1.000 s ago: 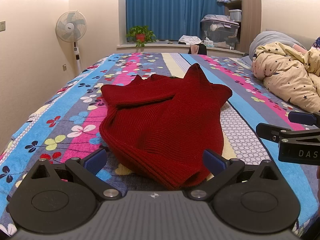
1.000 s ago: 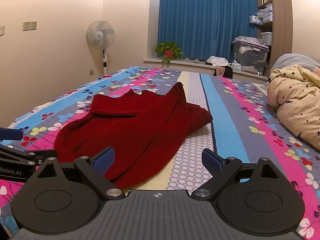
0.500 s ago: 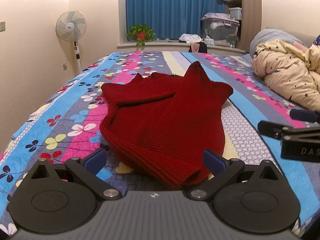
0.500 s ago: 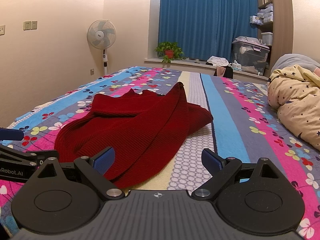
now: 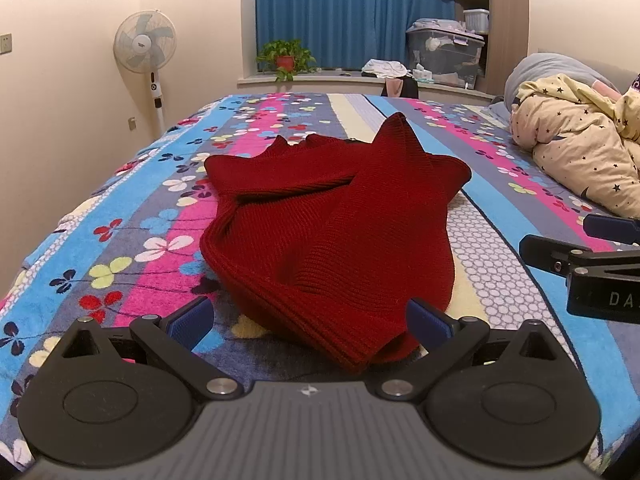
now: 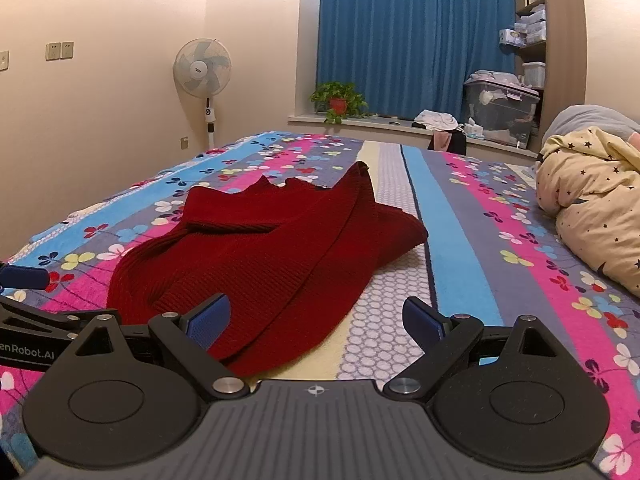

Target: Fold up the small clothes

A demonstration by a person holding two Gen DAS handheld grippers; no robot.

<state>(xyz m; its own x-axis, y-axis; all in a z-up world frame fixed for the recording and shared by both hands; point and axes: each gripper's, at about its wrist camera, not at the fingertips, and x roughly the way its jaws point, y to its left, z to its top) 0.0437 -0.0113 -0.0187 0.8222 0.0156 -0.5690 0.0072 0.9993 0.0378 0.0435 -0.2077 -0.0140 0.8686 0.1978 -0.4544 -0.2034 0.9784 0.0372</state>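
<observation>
The red sweater point(image 5: 332, 236) looks soft and limp; take its near hem. Both tools, left tool point(image 5: 310, 322) and right tool point(image 6: 316, 320), are released.

A bed covered by a striped, flower-patterned blanket point(image 5: 132, 216) in blue, pink and grey fills the room. A cream quilt with dark stars point(image 5: 576, 160) is bunched at its right side. A white standing fan point(image 5: 145, 42) stands by the left wall. Blue curtains point(image 6: 408, 36) hang behind a potted plant point(image 6: 339, 100) on the windowsill, near a clear storage bin point(image 6: 500, 108).
</observation>
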